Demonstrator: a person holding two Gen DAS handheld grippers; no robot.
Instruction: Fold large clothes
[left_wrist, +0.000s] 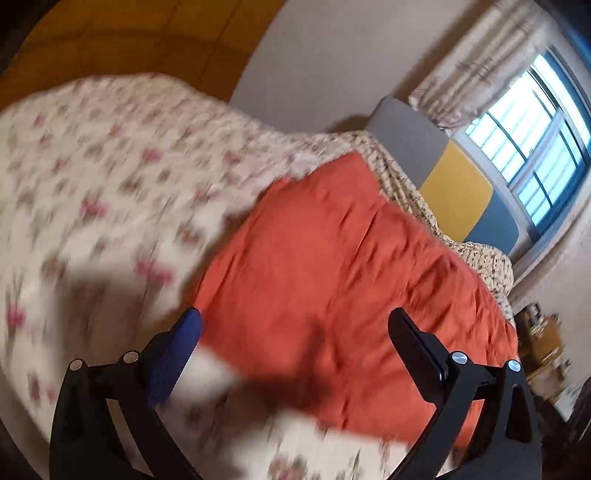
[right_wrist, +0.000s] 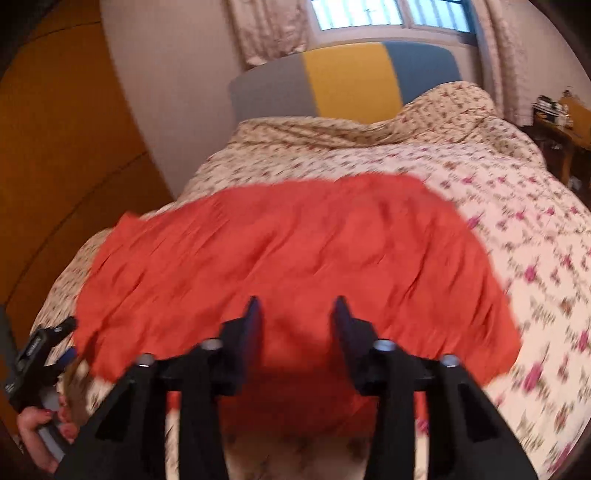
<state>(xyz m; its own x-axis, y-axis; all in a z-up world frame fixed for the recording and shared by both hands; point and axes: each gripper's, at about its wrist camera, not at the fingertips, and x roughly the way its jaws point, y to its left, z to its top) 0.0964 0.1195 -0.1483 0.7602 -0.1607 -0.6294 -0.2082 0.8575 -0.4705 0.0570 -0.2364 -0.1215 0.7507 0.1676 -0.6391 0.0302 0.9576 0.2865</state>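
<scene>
R wrist: orange garment (right_wrist: 295, 251) spread beyond right claw (right_wrist: 298, 314), untouched.

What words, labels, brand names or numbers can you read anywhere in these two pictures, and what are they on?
None can be read.
The left gripper, seen at the edge of the right wrist view, bears pale marks on its black body: too blurred to read.
The items on the desk by the window: too small to read.
The orange garment shows no label.
</scene>
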